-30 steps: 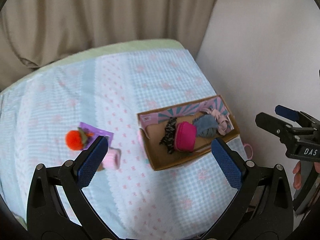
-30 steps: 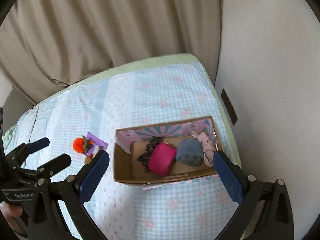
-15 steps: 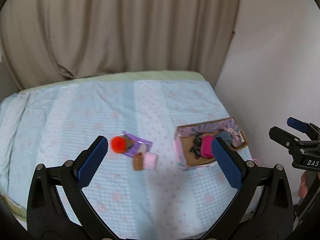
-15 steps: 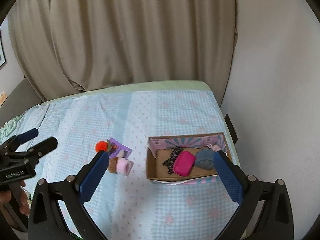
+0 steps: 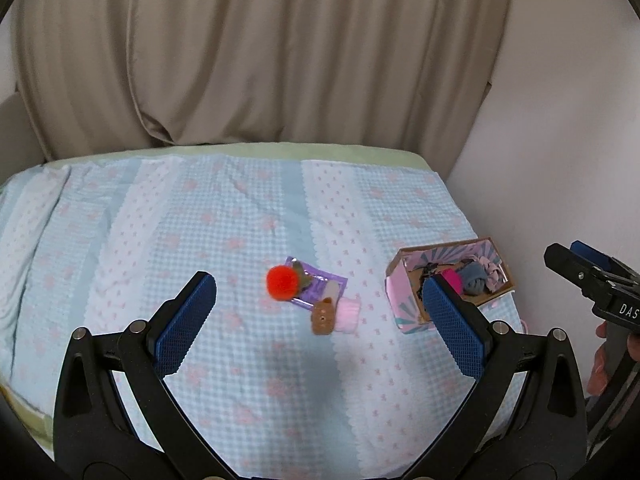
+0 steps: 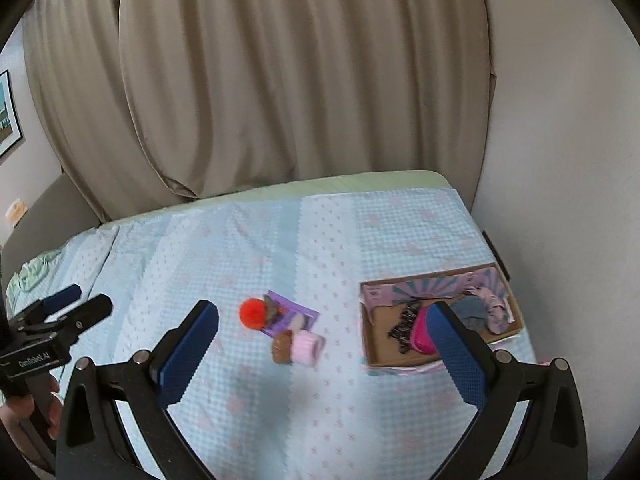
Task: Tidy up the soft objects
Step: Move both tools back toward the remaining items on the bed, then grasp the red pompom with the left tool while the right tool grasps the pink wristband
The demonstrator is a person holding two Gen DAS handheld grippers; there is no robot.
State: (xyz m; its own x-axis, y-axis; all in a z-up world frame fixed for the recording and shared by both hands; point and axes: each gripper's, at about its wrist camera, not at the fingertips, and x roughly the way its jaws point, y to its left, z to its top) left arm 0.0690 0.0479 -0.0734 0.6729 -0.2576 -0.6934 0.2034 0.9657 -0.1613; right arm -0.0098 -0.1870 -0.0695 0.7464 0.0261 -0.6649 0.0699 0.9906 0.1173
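Observation:
A cardboard box (image 5: 400,292) (image 6: 370,344) with a pink and teal lining sits at the bed's right side. It holds a magenta pouch (image 5: 453,277), a grey bundle (image 6: 472,309), a pink cloth (image 6: 493,304) and a dark frilly piece (image 6: 404,328). Left of it lie an orange pom-pom (image 5: 281,282) (image 6: 253,312), a purple packet (image 5: 320,284) (image 6: 294,312), a brown bear piece (image 5: 322,317) (image 6: 282,348) and a pink roll (image 5: 349,314) (image 6: 307,347). My left gripper (image 5: 320,300) and right gripper (image 6: 324,322) are open, empty and held above the bed.
The bed (image 5: 200,220) has a light blue checked cover with pink motifs. A beige curtain (image 5: 260,48) hangs behind it and a white wall (image 6: 560,160) stands at the right. A crumpled green cloth (image 6: 32,276) lies at the far left.
Both grippers have pulled back and up from the box, with views swinging left. The loose pile now lies between the jaws. Both stay open.

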